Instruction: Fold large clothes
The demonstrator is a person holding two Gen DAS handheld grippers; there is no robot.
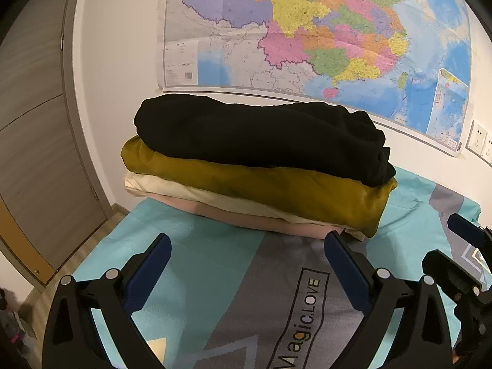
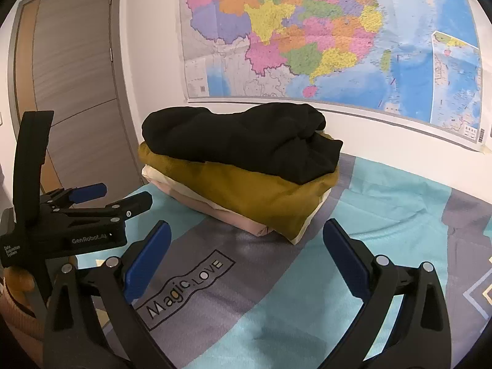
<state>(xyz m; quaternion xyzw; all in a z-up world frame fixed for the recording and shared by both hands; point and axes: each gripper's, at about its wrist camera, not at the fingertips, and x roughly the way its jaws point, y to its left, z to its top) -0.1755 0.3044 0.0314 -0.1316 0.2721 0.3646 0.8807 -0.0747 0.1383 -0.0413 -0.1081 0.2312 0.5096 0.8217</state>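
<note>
Both my left gripper (image 1: 247, 253) and right gripper (image 2: 246, 241) stand apart, empty. The black garment (image 1: 258, 138), frame centre, overhangs the mustard one (image 1: 276, 190); nudging the stack could slide it off.

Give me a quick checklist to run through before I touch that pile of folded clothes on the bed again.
1. Left gripper open and holding nothing: ok.
2. Right gripper open and holding nothing: ok.
3. Both grippers clear of the pile, over the bed sheet: ok.
4. Black garment folded on top of the mustard garment: ok, though its right end bunches.
5. Cream garment and pink garment below lie flat: ok; pile edges uneven.
6. Any unfolded garment left to do: cannot tell, none in either view.
</note>
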